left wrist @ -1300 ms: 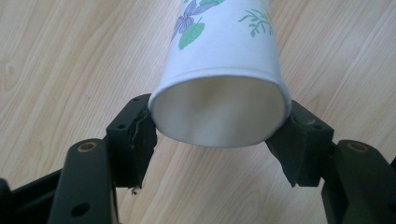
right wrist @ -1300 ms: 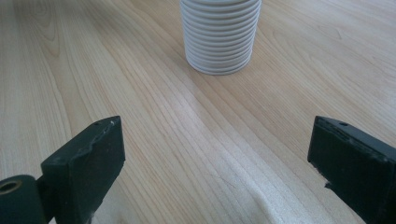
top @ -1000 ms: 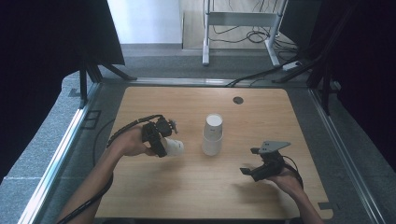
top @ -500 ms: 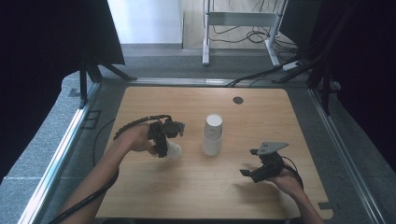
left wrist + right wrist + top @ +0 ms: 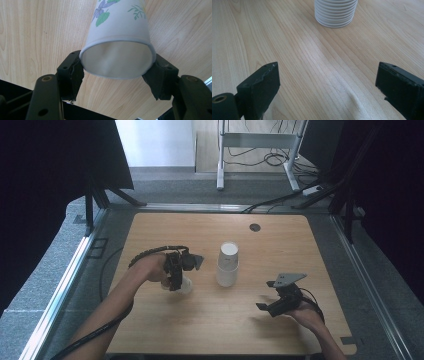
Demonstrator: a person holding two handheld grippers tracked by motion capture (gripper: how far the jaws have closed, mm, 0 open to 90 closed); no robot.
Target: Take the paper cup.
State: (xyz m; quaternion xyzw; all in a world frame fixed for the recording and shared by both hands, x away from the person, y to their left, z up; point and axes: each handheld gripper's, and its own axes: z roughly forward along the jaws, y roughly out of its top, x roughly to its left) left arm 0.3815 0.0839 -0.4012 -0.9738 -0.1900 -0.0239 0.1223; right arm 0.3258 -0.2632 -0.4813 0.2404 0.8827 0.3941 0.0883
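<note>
high view had the left gripper clamping a paper cup at nine o'clock of the cup stack. left gripper view showed both jaws pinching that cup's rim. right gripper view showed the right gripper gaping wide, stack at twelve o'clock.

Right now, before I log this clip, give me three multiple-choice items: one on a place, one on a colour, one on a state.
1. Where does the stack of cups stand?
A. between the two grippers
B. at the table's far left corner
C. on the floor

2. What colour are the leaves printed on the paper cup?
A. red
B. green
C. black

3. How does the left gripper stand?
A. open over bare wood
B. shut on the paper cup
C. shut on a cable

Answers: 1 A, the high view shows it mid-table between them. 2 B, the left gripper view shows green leaves. 3 B, both jaws press the cup's rim.
</note>
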